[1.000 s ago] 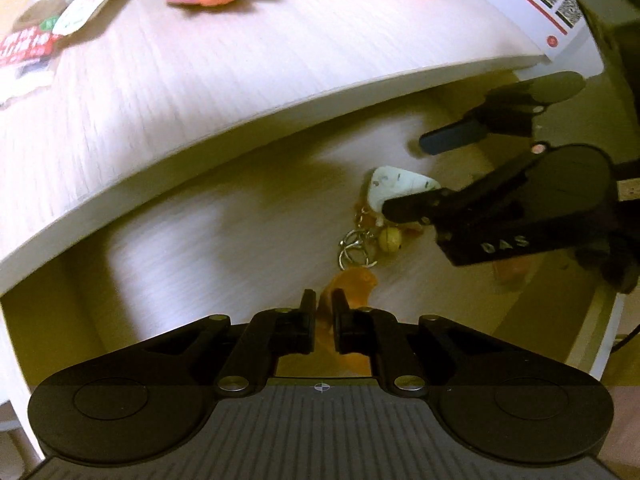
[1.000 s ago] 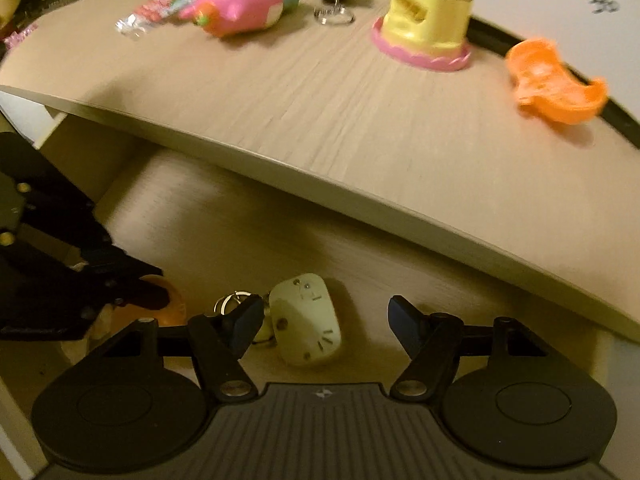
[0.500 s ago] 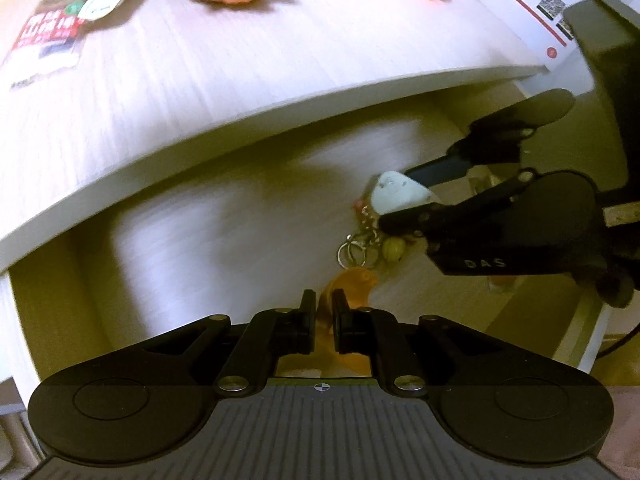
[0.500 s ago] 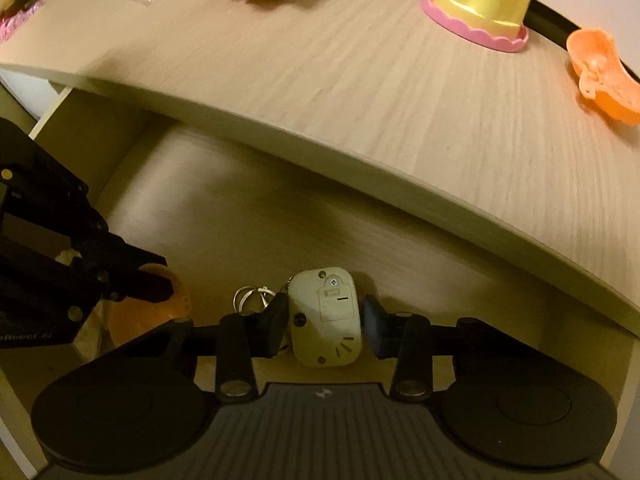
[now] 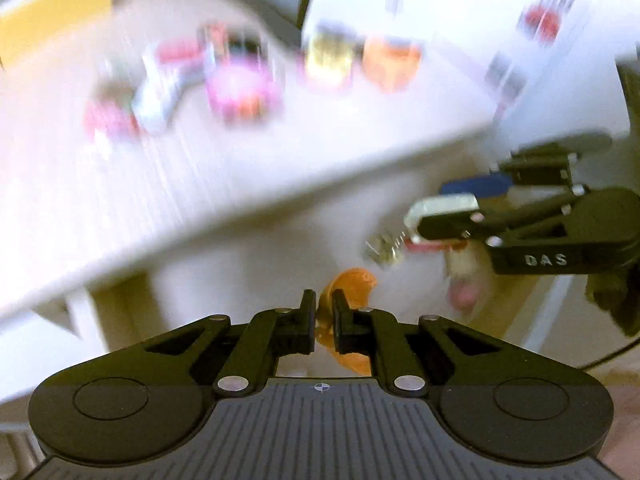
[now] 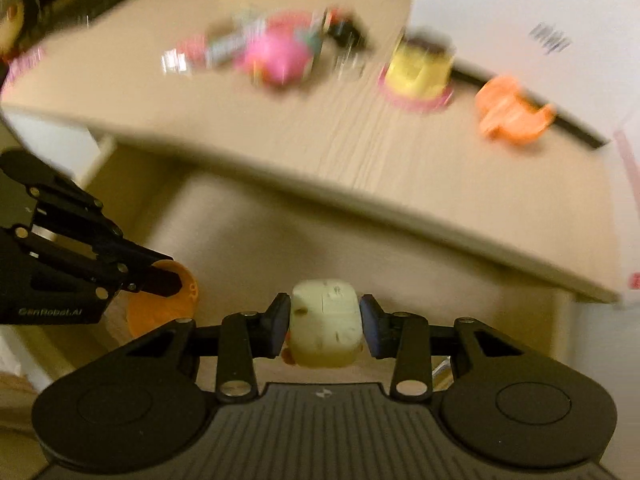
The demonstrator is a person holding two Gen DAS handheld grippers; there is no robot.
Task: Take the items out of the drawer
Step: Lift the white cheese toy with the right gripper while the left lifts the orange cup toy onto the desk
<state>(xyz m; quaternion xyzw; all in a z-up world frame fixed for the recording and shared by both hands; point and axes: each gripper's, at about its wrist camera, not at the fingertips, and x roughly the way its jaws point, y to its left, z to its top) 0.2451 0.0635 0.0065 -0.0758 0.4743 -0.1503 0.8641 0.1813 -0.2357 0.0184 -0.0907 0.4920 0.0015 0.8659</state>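
In the left wrist view my left gripper [image 5: 324, 300] is shut on the thin rim of an orange plastic toy [image 5: 352, 280], held above the open drawer [image 5: 260, 264]. My right gripper [image 6: 325, 316] is shut on a pale green clock-like toy [image 6: 324, 328], its blue pads pressing both sides. A keyring [image 5: 382, 246] and small charms dangle under that pale toy [image 5: 444, 203]. The right wrist view shows the left gripper [image 6: 160, 276] at the left edge with the orange toy [image 6: 160, 316] in it. Both pictures are blurred by motion.
The wooden tabletop [image 6: 360, 152] overhangs the drawer floor [image 6: 280, 248]. On it lie a pink toy [image 6: 276, 56], a yellow cake-shaped toy [image 6: 420, 72], an orange toy [image 6: 508, 116] and snack packets [image 5: 160, 92]. A white box [image 6: 500, 8] stands behind at the right.
My right gripper shut on the pale green toy, which lay on the drawer floor. Both grippers then rose with their toys, so more of the tabletop shows.
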